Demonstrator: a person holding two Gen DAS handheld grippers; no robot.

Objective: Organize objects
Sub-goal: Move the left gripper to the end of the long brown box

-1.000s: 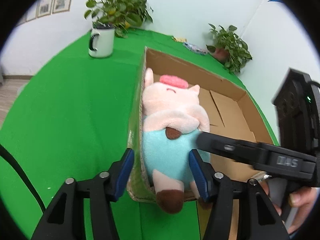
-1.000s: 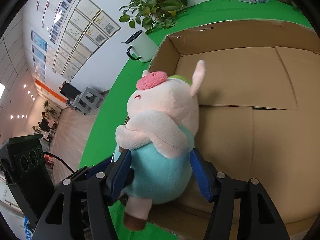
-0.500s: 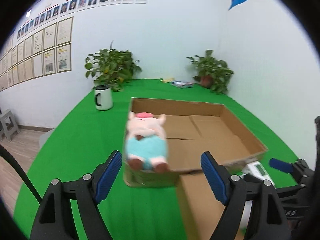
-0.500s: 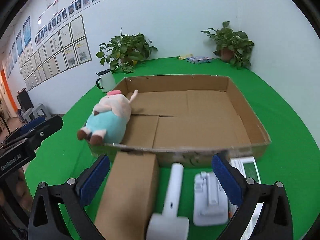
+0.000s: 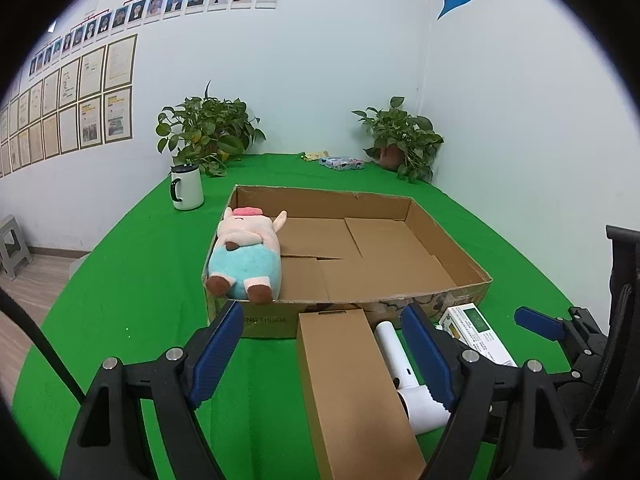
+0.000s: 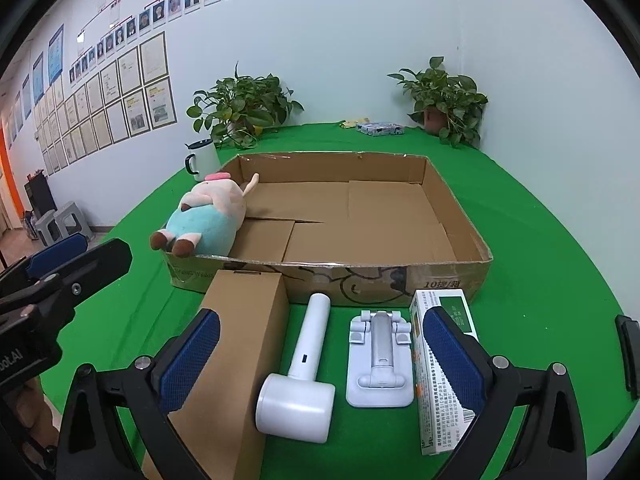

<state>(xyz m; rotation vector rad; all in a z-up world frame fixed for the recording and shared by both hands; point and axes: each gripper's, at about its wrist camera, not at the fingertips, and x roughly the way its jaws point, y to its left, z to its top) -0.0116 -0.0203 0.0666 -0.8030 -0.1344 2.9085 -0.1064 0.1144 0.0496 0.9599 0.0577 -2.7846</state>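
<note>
Both the left hand-held gripper [image 5: 322, 350] and right hand-held gripper [image 6: 318, 356] gape wide, holding nothing; the plush pig [image 6: 206, 216] lies in the cardboard tray's [image 6: 456, 270] near-left corner.

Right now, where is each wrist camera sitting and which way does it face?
Left wrist: on the left hand-held gripper, low at the table's near edge, facing the cardboard tray; its open blue fingers show, and the right hand-held gripper at right.
Right wrist: on the right hand-held gripper, further right, same heading; its open fingers show, the left one at left.
Shared: plush pig in the tray, brown box, white handheld device.
</note>
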